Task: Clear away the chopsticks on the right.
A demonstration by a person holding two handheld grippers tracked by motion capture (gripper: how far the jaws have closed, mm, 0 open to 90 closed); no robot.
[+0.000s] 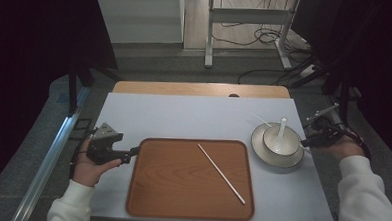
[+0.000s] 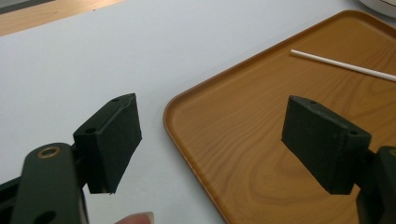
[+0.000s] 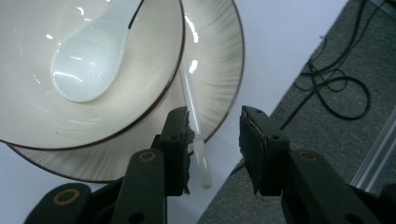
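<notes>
My left gripper (image 1: pixel 134 150) rests low in my left hand (image 1: pixel 89 163), its jaws spread wide and level with nothing between them. My right gripper (image 1: pixel 302 142), held in my right hand (image 1: pixel 345 147), points inward, jaws partly apart, gripping nothing.

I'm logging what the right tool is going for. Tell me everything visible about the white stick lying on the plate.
The stick is a thin, straight, white rod, slightly translucent, plastic by the look, with a rounded end. It lies flat across the plate, beside the bowl; whether it touches the bowl is unclear. Its rounded end juts past the plate's rim toward the table's right edge, and its far end pokes out behind the bowl. The right tool has its jaws apart with that near end between them, close to one jaw; no pad visibly presses on it.
</notes>
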